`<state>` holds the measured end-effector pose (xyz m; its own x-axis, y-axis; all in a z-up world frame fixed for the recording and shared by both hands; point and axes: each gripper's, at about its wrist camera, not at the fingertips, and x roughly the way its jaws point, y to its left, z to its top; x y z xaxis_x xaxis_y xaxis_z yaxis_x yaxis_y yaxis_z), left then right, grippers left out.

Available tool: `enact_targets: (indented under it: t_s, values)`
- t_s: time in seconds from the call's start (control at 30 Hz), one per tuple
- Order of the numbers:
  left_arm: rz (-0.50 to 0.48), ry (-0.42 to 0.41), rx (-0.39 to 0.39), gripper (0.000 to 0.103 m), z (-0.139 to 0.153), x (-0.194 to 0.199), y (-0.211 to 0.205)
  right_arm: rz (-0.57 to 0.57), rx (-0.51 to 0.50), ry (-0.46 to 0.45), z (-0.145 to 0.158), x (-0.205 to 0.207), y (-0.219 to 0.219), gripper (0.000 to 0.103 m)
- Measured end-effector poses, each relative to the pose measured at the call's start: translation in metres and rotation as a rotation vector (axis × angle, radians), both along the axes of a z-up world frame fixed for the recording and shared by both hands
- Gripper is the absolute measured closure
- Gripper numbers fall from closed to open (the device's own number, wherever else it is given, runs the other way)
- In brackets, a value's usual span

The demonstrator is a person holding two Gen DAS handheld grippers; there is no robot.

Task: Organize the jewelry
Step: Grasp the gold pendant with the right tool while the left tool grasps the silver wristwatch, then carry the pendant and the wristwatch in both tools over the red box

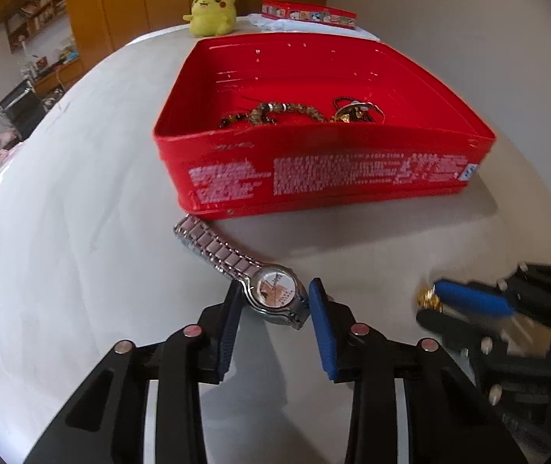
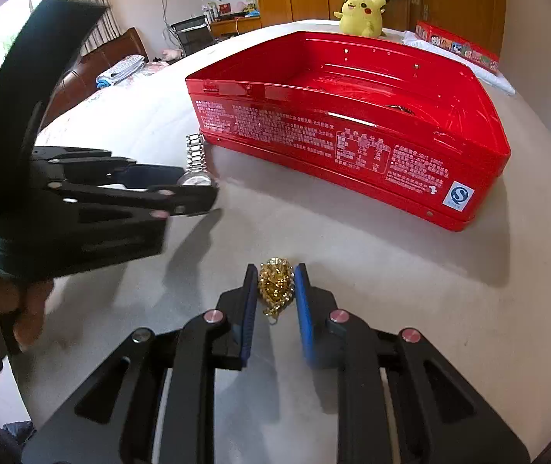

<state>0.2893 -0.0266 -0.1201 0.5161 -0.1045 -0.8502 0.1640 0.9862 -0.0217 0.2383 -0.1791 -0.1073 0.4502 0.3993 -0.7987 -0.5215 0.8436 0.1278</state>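
Red tin (image 1: 325, 170) on the desk (image 1: 82, 232): side print too blurred to read, S-logo sticker (image 2: 458, 194). Our left tool (image 1: 275, 301) brackets the watch (image 1: 275, 294), jaws apart. Our right tool (image 2: 275, 286) straddles the gold chain (image 2: 275, 284); contact unclear.

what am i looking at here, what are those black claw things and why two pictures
They are two hand-held grippers, each with a camera looking along its fingers, so each picture is one gripper's view. The left gripper straddles a silver watch on the white table, apparently not clamped yet. The right gripper brackets a gold chain; whether it grips is unclear. Behind sits an open red tin already holding a beaded bracelet, plus a yellow plush toy.
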Motion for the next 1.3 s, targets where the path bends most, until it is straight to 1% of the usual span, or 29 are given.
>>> enact_targets:
  t_s: [0.07, 0.1, 0.13, 0.17, 0.23, 0.3, 0.33, 0.37, 0.4, 0.43, 0.5, 0.57, 0.67, 0.83, 1.0, 1.3]
  values:
    - [0.011, -0.008, -0.001, 0.059, 0.001, -0.002, 0.006, 0.000, 0.005, 0.002, 0.000, 0.001, -0.001, 0.085]
    - [0.025, -0.015, 0.008, 0.042, 0.002, -0.003, 0.008, 0.000, 0.007, 0.004, -0.001, 0.001, -0.001, 0.085]
    - [0.040, -0.027, 0.025, 0.029, 0.002, -0.003, 0.011, 0.000, 0.008, 0.004, -0.001, 0.001, -0.001, 0.085]
    - [0.053, -0.032, 0.030, 0.028, 0.001, -0.003, 0.012, 0.000, 0.008, 0.005, -0.001, 0.001, -0.001, 0.085]
    - [0.050, -0.016, 0.022, 0.028, -0.002, 0.001, 0.011, 0.000, 0.010, 0.006, -0.001, 0.002, -0.002, 0.085]
    - [0.053, -0.020, 0.040, 0.028, -0.007, 0.004, 0.007, 0.000, 0.013, 0.008, -0.001, 0.002, -0.002, 0.085]
    - [0.055, -0.028, 0.046, 0.031, -0.007, 0.007, 0.006, 0.000, 0.014, 0.008, -0.001, 0.002, -0.002, 0.085]
    - [0.060, -0.032, 0.047, 0.037, -0.007, 0.007, 0.005, 0.000, 0.015, 0.008, -0.001, 0.002, -0.002, 0.085]
    - [0.058, -0.038, 0.043, 0.056, -0.006, 0.008, 0.005, 0.000, 0.015, 0.009, -0.001, 0.002, -0.002, 0.085]
    - [0.051, -0.037, 0.037, 0.066, -0.005, 0.008, 0.004, 0.001, 0.014, 0.008, -0.001, 0.002, -0.002, 0.085]
    - [0.052, -0.042, 0.031, 0.069, -0.003, 0.007, 0.005, 0.002, 0.010, 0.007, -0.001, 0.002, -0.002, 0.085]
    - [0.053, -0.046, 0.025, 0.072, -0.001, 0.003, 0.008, 0.002, 0.008, 0.006, -0.001, 0.002, -0.001, 0.085]
    - [0.047, -0.056, -0.003, 0.072, 0.006, -0.005, 0.014, -0.003, 0.007, 0.005, 0.000, 0.002, -0.002, 0.085]
    - [0.034, -0.105, -0.011, 0.072, 0.027, -0.023, 0.019, -0.011, 0.001, 0.001, 0.003, 0.000, -0.003, 0.085]
    - [0.026, -0.135, -0.019, 0.072, 0.042, -0.035, 0.020, -0.017, -0.003, -0.012, 0.010, -0.005, -0.003, 0.085]
    - [-0.002, -0.183, -0.036, 0.072, 0.073, -0.054, 0.016, -0.020, -0.013, -0.062, 0.034, -0.021, -0.006, 0.085]
